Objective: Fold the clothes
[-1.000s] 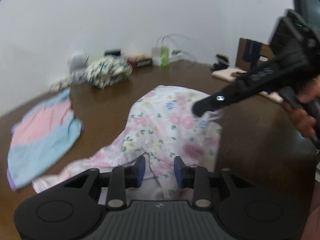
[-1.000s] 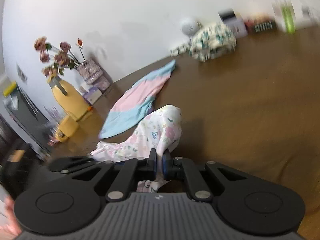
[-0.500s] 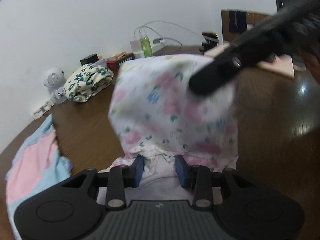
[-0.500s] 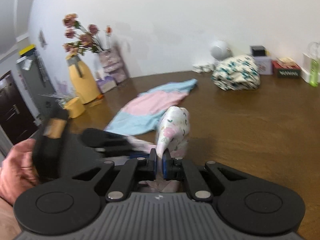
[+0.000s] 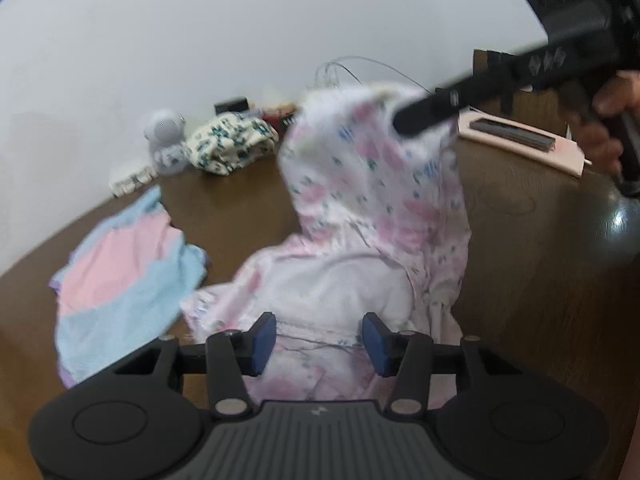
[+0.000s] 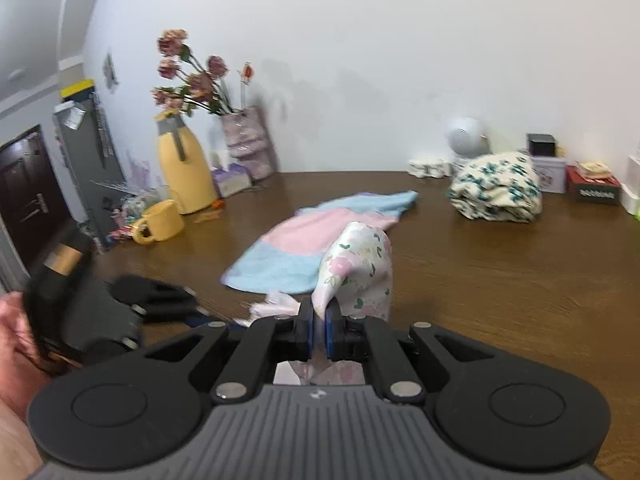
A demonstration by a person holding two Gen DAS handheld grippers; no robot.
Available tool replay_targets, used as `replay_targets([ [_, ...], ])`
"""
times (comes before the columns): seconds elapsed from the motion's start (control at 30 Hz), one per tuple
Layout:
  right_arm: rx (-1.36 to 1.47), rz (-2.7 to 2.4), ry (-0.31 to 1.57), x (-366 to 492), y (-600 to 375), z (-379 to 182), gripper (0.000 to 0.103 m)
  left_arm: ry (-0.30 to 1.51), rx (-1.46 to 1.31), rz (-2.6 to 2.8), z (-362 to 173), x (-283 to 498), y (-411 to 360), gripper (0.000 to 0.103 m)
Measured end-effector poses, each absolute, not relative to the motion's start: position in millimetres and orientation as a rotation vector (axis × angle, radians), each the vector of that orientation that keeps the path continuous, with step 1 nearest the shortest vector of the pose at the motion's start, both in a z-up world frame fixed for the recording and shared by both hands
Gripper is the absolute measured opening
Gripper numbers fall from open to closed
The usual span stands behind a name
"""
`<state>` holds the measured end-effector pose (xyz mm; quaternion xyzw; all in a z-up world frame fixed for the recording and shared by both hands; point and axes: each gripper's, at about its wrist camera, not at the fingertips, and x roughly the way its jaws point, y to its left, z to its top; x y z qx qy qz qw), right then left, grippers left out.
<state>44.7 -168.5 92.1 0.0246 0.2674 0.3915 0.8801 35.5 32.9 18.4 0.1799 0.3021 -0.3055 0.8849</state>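
A white garment with pink flowers [image 5: 372, 208] lies on the brown table [image 5: 520, 280], one corner pulled up into a peak. My right gripper [image 6: 319, 330] is shut on that corner and shows in the left wrist view as a dark bar [image 5: 408, 120] at the cloth's top. My left gripper [image 5: 319, 336] hovers over the garment's near hem. Its jaws are opening; cloth lies between the blue pads [image 5: 264, 336], which do not press on it. In the right wrist view the left gripper [image 6: 176, 300] is blurred at the left, held by a hand [image 6: 12, 332].
A pink and blue garment [image 6: 304, 248] lies spread to the left. A folded green-patterned cloth [image 6: 496, 192] sits at the back by a white speaker [image 6: 466, 140] and boxes [image 6: 592, 188]. A yellow jug [image 6: 184, 172], mug [image 6: 160, 222] and flowers [image 6: 192, 80] stand far left. A pink notebook [image 5: 520, 144] lies right.
The right gripper has lifted the floral corner higher off the table. The left jaws have spread wider, and the left gripper has drawn back along the near hem.
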Motion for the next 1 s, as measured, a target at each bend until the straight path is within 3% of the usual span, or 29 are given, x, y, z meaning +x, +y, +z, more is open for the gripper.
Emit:
replay_targets([
  [0.37, -0.071, 1.022, 0.654, 36, -98, 76, 0.005, 0.602, 0.297, -0.642, 2, 41, 30, 0.042],
  [0.53, -0.046, 1.036, 0.704, 39, -92, 63, 0.005, 0.541, 0.328, -0.592, 13, 12, 44, 0.053],
  [1.0, -0.071, 1.072, 0.798, 38, -70, 40, 0.006, 0.630, 0.229, -0.561, 6, 0, 72, 0.046],
])
